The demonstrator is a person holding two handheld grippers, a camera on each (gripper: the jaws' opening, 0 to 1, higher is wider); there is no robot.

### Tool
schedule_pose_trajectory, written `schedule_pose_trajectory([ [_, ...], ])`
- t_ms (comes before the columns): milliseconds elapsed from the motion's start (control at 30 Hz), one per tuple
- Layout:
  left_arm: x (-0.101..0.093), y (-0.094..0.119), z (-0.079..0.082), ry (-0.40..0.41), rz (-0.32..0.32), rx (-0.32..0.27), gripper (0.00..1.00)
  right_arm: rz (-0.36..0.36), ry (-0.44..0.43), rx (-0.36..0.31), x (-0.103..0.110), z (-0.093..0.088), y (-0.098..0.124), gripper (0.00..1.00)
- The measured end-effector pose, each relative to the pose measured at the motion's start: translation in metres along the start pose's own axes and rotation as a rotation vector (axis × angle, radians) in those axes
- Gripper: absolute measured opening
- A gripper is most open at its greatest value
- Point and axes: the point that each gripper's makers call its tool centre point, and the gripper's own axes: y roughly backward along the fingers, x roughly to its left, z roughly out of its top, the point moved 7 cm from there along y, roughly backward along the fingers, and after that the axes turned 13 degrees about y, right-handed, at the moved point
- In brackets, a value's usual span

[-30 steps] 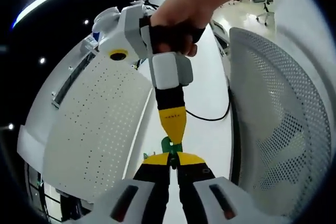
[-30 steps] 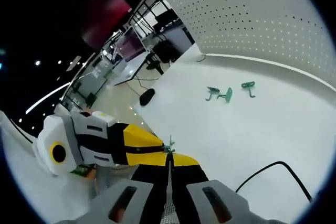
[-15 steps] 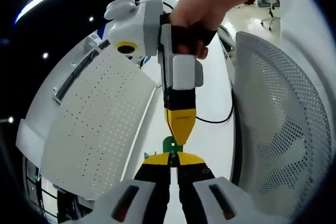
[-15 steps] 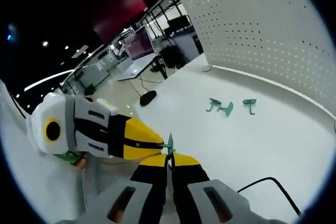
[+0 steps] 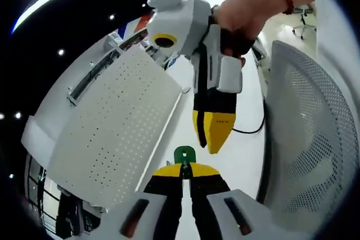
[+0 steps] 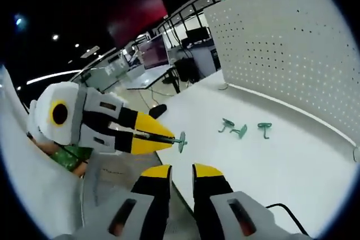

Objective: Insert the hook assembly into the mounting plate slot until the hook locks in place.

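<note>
The right hand-held gripper (image 6: 181, 171) has opened and released; the left hand-held gripper (image 5: 185, 171) alone pinches the hook (image 5: 183, 154), ready for the pegboard (image 6: 292, 54).

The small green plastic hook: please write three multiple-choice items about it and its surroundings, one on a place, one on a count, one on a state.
1. What holds the small green plastic hook?
A. the left gripper
B. the right gripper
C. the white perforated mounting plate

2. How many other green hooks lie on the white table?
A. one
B. three
C. five

3. How do the right gripper's yellow-tipped fingers stand?
A. shut on the hook
B. shut on a cable
C. apart, holding nothing

Answers: 1 A, the left gripper's fingers pinch its stem in the right gripper view. 2 B, three lie below the plate. 3 C, a gap shows between them.
</note>
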Motion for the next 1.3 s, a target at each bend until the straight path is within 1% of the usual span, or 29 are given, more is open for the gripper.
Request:
schedule_pose_trajectory([
  [100,0.003,0.002,0.001,0.024,0.003,-0.017,0.03,-0.002,0.004,0.005,0.0,-0.002,0.0,0.15],
  [167,0.007,0.002,0.0,0.059,0.002,-0.026,0.03,-0.008,0.009,-0.006,0.0,-0.001,0.0,0.15],
  [233,0.013,0.003,-0.001,0.124,0.026,-0.044,0.03,-0.021,0.021,-0.016,0.0,-0.002,0.001,0.15],
  [267,0.015,0.004,-0.001,0.15,0.025,-0.052,0.03,-0.025,0.022,-0.015,-0.001,-0.002,0.001,0.15],
  [333,0.019,0.005,-0.001,0.173,0.041,-0.068,0.03,-0.03,0.024,-0.011,-0.002,-0.004,0.001,0.15],
  [367,0.021,0.006,-0.002,0.236,0.051,-0.071,0.03,-0.031,0.025,-0.011,-0.002,-0.005,0.002,0.15],
  [400,0.023,0.006,-0.001,0.262,0.048,-0.082,0.03,-0.035,0.023,-0.01,-0.002,-0.005,0.002,0.15],
  [433,0.025,0.006,-0.002,0.275,0.054,-0.089,0.03,-0.04,0.021,-0.01,-0.003,-0.006,0.003,0.15],
  [500,0.03,0.006,-0.002,0.326,0.069,-0.1,0.03,-0.045,0.012,-0.007,-0.004,-0.008,0.004,0.15],
  [567,0.035,0.006,-0.002,0.362,0.098,-0.12,0.03,-0.049,0.009,-0.012,-0.004,-0.009,0.004,0.15],
  [633,0.038,0.005,0.0,0.418,0.079,-0.144,0.03,-0.056,0.005,-0.014,-0.005,-0.009,0.004,0.15],
  [667,0.04,0.005,0.001,0.441,0.091,-0.157,0.03,-0.061,0.005,-0.016,-0.005,-0.009,0.004,0.15],
  [700,0.043,0.005,0.002,0.437,0.092,-0.163,0.03,-0.063,0.005,-0.017,-0.005,-0.008,0.004,0.15],
  [733,0.044,0.004,0.002,0.451,0.086,-0.169,0.03,-0.067,0.003,-0.021,-0.006,-0.008,0.004,0.15],
  [833,0.049,0.001,0.004,0.512,0.081,-0.195,0.03,-0.077,-0.004,-0.029,-0.007,-0.008,0.003,0.14],
  [867,0.051,0.001,0.004,0.533,0.09,-0.207,0.03,-0.08,-0.009,-0.031,-0.008,-0.008,0.002,0.14],
  [900,0.054,0.0,0.005,0.563,0.085,-0.226,0.03,-0.082,-0.011,-0.032,-0.008,-0.007,0.002,0.14],
  [933,0.053,-0.001,0.005,0.609,0.068,-0.227,0.03,-0.085,-0.01,-0.037,-0.008,-0.007,0.002,0.14],
  [967,0.056,-0.001,0.005,0.661,0.067,-0.233,0.03,-0.088,-0.01,-0.039,-0.008,-0.006,0.001,0.14],
  [1000,0.058,-0.001,0.006,0.691,0.071,-0.257,0.03,-0.089,-0.011,-0.041,-0.008,-0.006,0.001,0.14],
  [1033,0.06,-0.002,0.008,0.706,0.053,-0.279,0.03,-0.088,-0.011,-0.041,-0.008,-0.006,0.001,0.14],
  [1067,0.062,-0.003,0.008,0.742,0.044,-0.29,0.03,-0.087,-0.012,-0.041,-0.008,-0.006,0.001,0.14],
  [1100,0.065,-0.003,0.008,0.748,0.059,-0.296,0.03,-0.08,-0.019,-0.039,-0.008,-0.006,0.0,0.14],
  [1167,0.068,-0.005,0.008,0.735,0.044,-0.29,0.03,-0.083,-0.018,-0.042,-0.009,-0.005,-0.001,0.14],
  [1200,0.072,-0.006,0.008,0.731,0.073,-0.298,0.03,-0.086,-0.017,-0.04,-0.009,-0.004,-0.001,0.14],
  [1233,0.075,-0.007,0.007,0.732,0.08,-0.295,0.03,-0.085,-0.016,-0.039,-0.009,-0.004,-0.001,0.14],
  [1300,0.081,-0.009,0.006,0.759,0.088,-0.296,0.03,-0.078,0.002,-0.046,-0.009,-0.003,-0.002,0.13],
])
